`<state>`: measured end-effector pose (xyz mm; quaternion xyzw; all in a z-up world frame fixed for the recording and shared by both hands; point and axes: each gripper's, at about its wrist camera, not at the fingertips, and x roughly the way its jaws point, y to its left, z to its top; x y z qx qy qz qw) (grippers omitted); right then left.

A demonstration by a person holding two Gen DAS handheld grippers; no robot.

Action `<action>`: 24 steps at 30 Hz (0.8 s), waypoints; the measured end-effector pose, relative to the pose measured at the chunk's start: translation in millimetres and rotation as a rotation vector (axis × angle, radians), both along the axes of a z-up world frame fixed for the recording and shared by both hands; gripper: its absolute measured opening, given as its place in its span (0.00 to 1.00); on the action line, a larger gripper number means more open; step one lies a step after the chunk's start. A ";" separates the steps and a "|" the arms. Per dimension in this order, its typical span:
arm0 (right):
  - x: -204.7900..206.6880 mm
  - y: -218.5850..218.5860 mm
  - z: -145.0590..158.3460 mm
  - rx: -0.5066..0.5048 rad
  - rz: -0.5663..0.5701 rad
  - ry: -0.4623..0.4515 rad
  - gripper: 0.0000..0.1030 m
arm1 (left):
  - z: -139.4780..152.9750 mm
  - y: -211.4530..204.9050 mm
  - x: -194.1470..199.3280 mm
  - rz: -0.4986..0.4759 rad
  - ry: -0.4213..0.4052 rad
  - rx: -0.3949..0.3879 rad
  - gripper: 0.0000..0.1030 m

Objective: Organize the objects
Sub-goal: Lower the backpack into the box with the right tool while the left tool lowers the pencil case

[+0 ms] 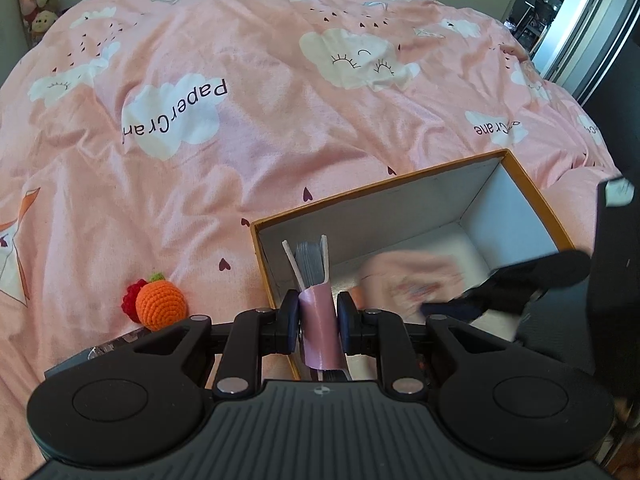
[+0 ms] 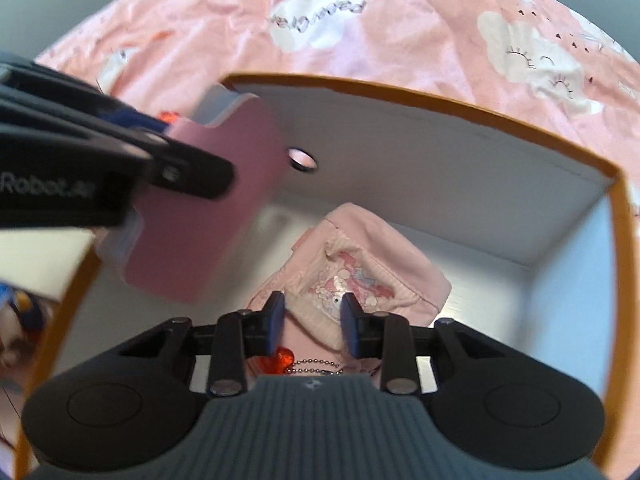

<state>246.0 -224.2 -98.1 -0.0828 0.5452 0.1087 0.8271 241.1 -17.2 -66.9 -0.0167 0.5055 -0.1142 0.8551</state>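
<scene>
left wrist view: I look from just behind the left gripper (image 1: 318,322), angled down over the near-left corner of the open box (image 1: 376,194), with the pink bedspread (image 1: 248,132) running off toward the far wall.
left wrist nearness: close to the box rim; the bed beyond lies well apart.
right wrist view: I look from behind the right gripper (image 2: 312,316), pointing steeply down into the box (image 2: 440,100), close above the pink pouch (image 2: 360,264) on its floor.
shared: both show the box interior, its orange rim and the bedspread (image 2: 400,20).
cross-sight: each camera catches the other gripper, at the right edge in mine on the left (image 1: 448,308), at the left edge in the other (image 2: 176,160).
</scene>
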 end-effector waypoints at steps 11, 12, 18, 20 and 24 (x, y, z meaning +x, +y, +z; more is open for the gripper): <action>8.7 -7.0 12.1 0.010 -0.259 -0.037 0.54 | -1.0 2.9 0.7 0.018 0.006 -0.022 0.21; 13.4 -6.8 7.1 -0.004 -0.298 -0.034 0.54 | -1.4 4.5 0.5 0.022 0.006 -0.029 0.21; 24.3 -1.9 -9.6 -0.063 -0.334 -0.041 0.62 | -5.6 2.1 -0.1 0.042 -0.016 -0.028 0.22; 20.2 5.7 -15.3 -0.136 -0.282 -0.047 0.56 | -4.4 -0.5 0.6 0.055 -0.014 -0.022 0.22; 14.3 -7.9 -8.5 -0.054 -0.267 -0.060 0.35 | -4.0 -6.2 1.8 0.065 -0.011 0.020 0.22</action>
